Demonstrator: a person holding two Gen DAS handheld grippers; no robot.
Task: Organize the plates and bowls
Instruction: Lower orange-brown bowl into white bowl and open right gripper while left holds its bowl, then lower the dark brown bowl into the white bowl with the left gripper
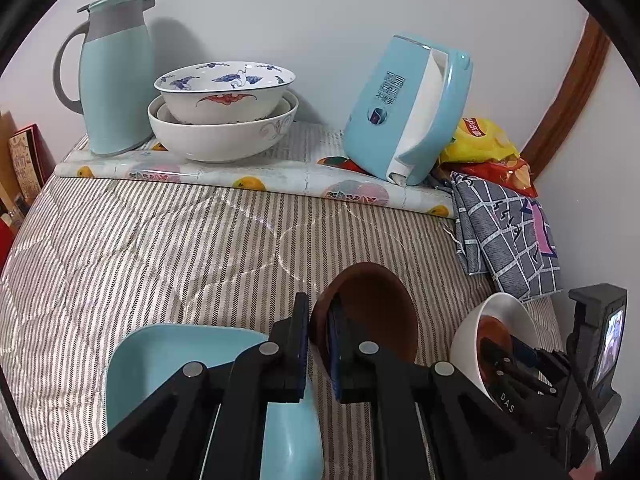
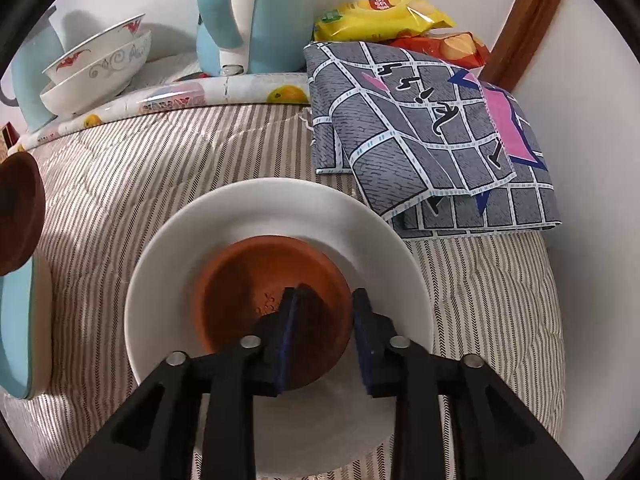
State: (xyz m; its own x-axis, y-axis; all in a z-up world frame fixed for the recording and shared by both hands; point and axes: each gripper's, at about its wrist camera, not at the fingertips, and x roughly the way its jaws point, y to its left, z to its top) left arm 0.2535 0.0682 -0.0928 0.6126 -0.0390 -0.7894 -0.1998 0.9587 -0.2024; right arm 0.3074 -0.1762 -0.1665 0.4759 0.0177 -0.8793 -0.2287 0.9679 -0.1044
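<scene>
My left gripper is shut on the rim of a dark brown saucer and holds it tilted above the striped cloth, just right of a light blue plate. My right gripper is open, its fingers either side of the near edge of a terracotta saucer that lies inside a white plate. That white plate with the right gripper shows at the lower right of the left wrist view. The brown saucer and the blue plate show at the left edge of the right wrist view.
A stack of white patterned bowls, a light blue jug and a blue kettle stand on a fruit-print mat at the back. A grey checked cloth and snack bags lie at the back right.
</scene>
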